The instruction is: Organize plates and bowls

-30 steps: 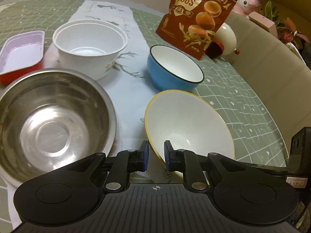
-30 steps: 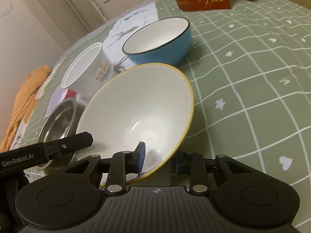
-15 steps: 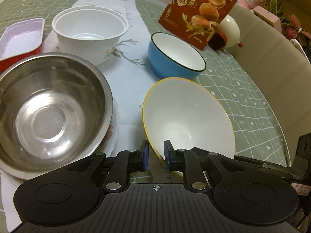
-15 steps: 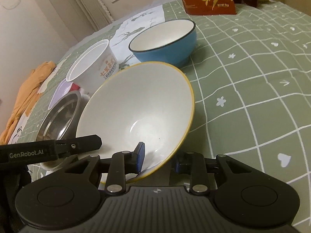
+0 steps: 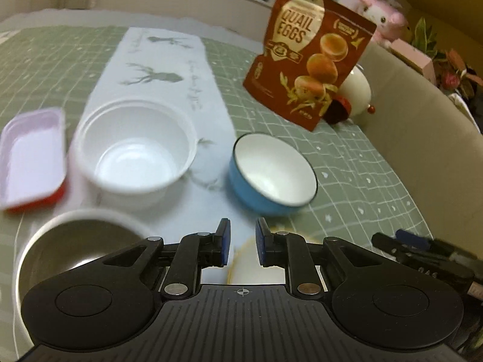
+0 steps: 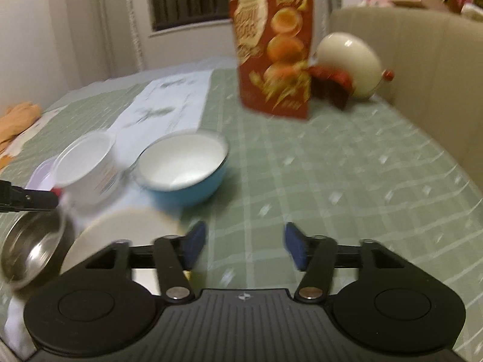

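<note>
The yellow-rimmed white bowl (image 5: 243, 259) lies low between and under my left gripper's (image 5: 242, 246) fingers; its rim shows in the narrow gap, and whether the pads still pinch it is unclear. It also shows in the right wrist view (image 6: 126, 229), left of my right gripper (image 6: 244, 246), which is open and empty above the green cloth. A steel bowl (image 5: 72, 247) sits at the left, also in the right wrist view (image 6: 30, 250). A blue bowl (image 5: 271, 175) and a white plastic bowl (image 5: 132, 147) stand farther back.
A red tray with a white inside (image 5: 30, 163) lies at the far left. A quail-egg bag (image 5: 308, 60) and a cream egg-shaped toy (image 5: 357, 93) stand at the back right. A beige chair back (image 5: 422, 138) curves along the table's right edge.
My right gripper has let go of the yellow-rimmed bowl, opened wide and pulled back and up. Both views now look higher, and the bowl has dropped low in both, beside the steel bowl.
</note>
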`<state>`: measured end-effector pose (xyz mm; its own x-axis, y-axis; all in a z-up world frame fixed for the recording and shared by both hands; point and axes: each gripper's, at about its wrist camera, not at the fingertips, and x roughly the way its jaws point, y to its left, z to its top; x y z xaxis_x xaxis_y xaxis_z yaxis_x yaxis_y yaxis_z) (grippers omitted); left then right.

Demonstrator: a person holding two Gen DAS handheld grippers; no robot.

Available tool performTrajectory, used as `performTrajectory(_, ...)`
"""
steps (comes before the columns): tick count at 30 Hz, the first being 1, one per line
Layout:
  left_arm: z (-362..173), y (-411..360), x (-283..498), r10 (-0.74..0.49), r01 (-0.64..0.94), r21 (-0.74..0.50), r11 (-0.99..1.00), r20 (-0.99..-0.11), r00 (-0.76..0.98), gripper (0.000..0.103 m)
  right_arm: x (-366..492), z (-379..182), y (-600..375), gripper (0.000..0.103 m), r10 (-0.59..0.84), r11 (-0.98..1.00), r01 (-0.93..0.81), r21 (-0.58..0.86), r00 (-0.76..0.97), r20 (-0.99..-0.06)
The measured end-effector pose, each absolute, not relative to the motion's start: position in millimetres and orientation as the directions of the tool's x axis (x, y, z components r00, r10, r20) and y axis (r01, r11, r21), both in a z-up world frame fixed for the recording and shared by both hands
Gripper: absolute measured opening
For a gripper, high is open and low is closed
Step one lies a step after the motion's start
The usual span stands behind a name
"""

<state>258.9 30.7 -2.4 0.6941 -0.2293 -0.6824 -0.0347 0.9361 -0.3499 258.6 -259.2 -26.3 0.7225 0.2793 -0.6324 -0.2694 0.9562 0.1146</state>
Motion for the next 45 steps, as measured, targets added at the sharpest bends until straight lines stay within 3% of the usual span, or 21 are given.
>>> performTrajectory(7,-39,28,345,-0.194,-0.057,-0.287,0.956,-0.768,0.61,0.02,349,-22,-241,0.072,0.263,0.961,-0.228,0.154,0.593,-0.761)
performTrajectory(13,-57,33,388,-0.226,-0.097,-0.352,0.931,-0.764,0.605,0.023,395,-31,-218,0.072,0.359,0.929,-0.278,0.243,0.522,-0.774)
performTrajectory(17,-66,27,408,-0.225,-0.076,-0.33,0.941,-0.777,0.587,0.023,424,-48,-202,0.072,0.394,0.917,-0.266,0.297,0.491,-0.777)
performTrajectory(21,-78,21,424,-0.259,-0.036,-0.333,0.942,-0.791,0.555,0.025,452,-76,-189,0.051,0.407,0.91,-0.256,0.326,0.402,-0.821)
performTrajectory(25,-89,13,434,-0.278,-0.005,-0.331,0.944,-0.801,0.53,0.034,465,-101,-187,0.04,0.457,0.887,-0.218,0.406,0.299,-0.838)
performTrajectory(30,-106,-1,445,-0.253,0.014,-0.281,0.96,-0.838,0.483,0.033,470,-111,-182,0.03,0.499,0.863,-0.223,0.453,0.246,-0.831)
performTrajectory(45,-52,-9,420,-0.262,0.019,-0.286,0.958,-0.844,0.469,0.033,445,-77,-189,0.03,0.489,0.871,-0.179,0.458,0.218,-0.845)
